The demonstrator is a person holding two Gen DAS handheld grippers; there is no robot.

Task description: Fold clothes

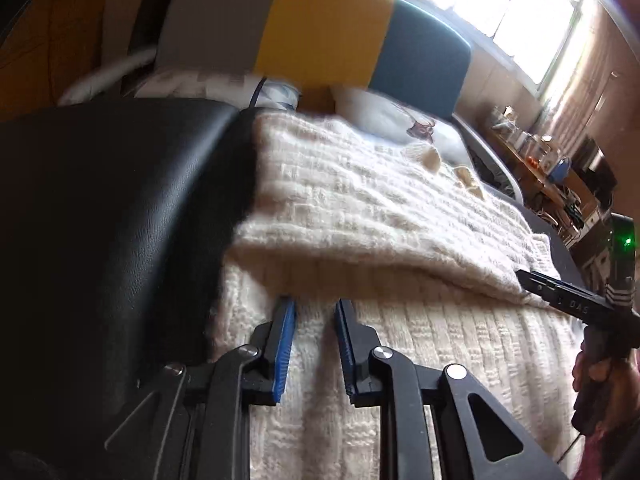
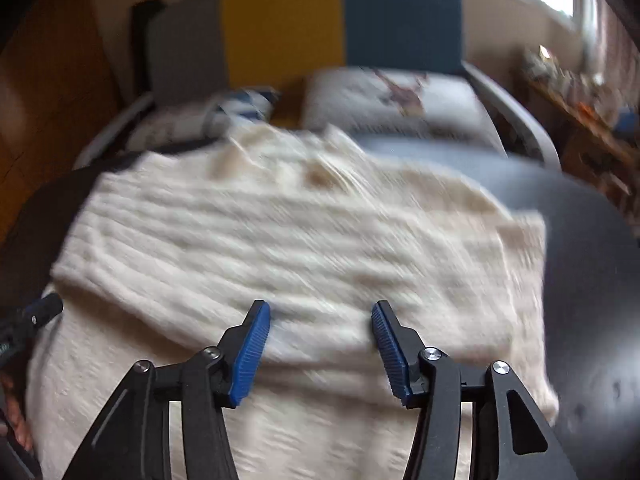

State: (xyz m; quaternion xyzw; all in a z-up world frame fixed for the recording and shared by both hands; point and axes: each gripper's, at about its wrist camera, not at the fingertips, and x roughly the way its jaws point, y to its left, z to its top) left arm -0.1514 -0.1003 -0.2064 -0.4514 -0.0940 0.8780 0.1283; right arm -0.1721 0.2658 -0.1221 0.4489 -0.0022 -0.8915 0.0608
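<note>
The left gripper (image 1: 314,308) sat nearest the lens, its blue-padded fingers (image 1: 285,344) standing a narrow gap apart with nothing between them, their tips at the lip of a folded-over layer of the cream knitted sweater (image 1: 360,208). The sweater lay flat on a black padded surface (image 1: 112,216), its left edge well in from that surface's left edge, with the upper layer doubled back over the lower.

In the right wrist view the right gripper (image 2: 320,316) hovered over the same fold of the sweater (image 2: 280,232) with its fingers spread wide and empty; that view was blurred. From the left camera the right gripper's black body (image 1: 576,300) showed at the sweater's right edge, carrying white lettering that read roughly "DAS", with a hand (image 1: 600,376) around its handle.

Beyond the sweater lay pillows (image 1: 400,120) against a grey, yellow and teal headboard (image 1: 320,28).
</note>
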